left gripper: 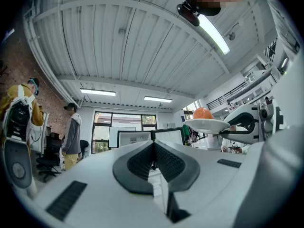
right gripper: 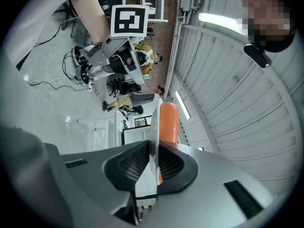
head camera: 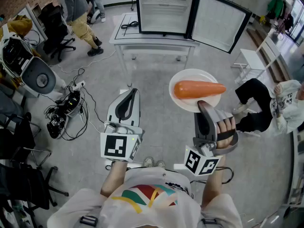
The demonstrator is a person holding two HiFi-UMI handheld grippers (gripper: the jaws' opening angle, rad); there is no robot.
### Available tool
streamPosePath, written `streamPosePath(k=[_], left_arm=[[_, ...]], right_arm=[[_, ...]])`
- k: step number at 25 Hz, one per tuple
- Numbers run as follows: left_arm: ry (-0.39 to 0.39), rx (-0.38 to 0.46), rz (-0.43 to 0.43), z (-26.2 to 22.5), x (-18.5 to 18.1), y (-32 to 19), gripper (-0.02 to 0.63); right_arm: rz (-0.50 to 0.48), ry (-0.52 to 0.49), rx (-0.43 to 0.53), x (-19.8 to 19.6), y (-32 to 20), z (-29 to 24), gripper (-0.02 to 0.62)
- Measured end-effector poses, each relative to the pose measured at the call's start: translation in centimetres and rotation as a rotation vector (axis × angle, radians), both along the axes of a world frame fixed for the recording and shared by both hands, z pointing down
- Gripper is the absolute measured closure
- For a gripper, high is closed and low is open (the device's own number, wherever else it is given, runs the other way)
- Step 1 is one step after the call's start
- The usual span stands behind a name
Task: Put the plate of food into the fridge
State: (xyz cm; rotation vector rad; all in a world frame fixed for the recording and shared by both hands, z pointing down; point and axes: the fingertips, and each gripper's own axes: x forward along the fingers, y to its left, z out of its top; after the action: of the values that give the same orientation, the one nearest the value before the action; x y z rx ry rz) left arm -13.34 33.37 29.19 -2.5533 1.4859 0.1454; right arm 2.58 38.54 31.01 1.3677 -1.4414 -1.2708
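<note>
The right gripper (head camera: pixel 205 107) pinched the rim of the plate (head camera: pixel 183 77), which hung in the air at centre right, well short of the open fridge (head camera: pixel 164 8) at the top. The carrot (head camera: pixel 198 89), smooth, round and tapered, lay loose on the glossy white plate. A tilt could probably roll it off, and so thin an edge grip might slip. The left gripper (head camera: pixel 127 99) was closed on nothing, its ribbed dark pads (left gripper: pixel 140 164) together.
</note>
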Motion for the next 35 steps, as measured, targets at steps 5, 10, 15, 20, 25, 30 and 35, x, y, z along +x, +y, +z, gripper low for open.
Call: streamPosePath(k=[5, 10, 15, 20, 25, 30, 35], left_arm=[[-0.001, -0.003, -0.006, 0.2, 0.1, 0.3, 0.601], [-0.006, 0.001, 0.000, 0.0, 0.7, 0.4, 0.601], [-0.012, -0.003, -0.002, -0.2, 0.6, 0.1, 0.601], [-0.008, -0.005, -0.008, 0.3, 0.5, 0.4, 0.601], [-0.009, -0.001, -0.011, 0.3, 1.1, 0.3, 0.601], [-0.008, 0.014, -0.031, -0.1, 2.0, 0.0, 0.601], [-0.021, 0.011, -0.053, 0.2, 2.4, -0.6, 0.601]], right_arm=[[-0.006, -0.002, 0.002, 0.2, 0.3, 0.0, 0.552], [-0.006, -0.003, 0.000, 0.6, 0.4, -0.1, 0.552], [-0.027, -0.007, -0.001, 0.2, 0.1, -0.2, 0.554], [-0.049, -0.012, -0.006, -0.3, 0.3, 0.1, 0.552], [-0.049, -0.008, -0.004, 0.6, 0.1, 0.0, 0.552], [-0.058, -0.008, -0.009, 2.0, -0.1, 0.4, 0.552], [-0.061, -0.012, 0.001, 3.4, -1.0, 0.5, 0.552]])
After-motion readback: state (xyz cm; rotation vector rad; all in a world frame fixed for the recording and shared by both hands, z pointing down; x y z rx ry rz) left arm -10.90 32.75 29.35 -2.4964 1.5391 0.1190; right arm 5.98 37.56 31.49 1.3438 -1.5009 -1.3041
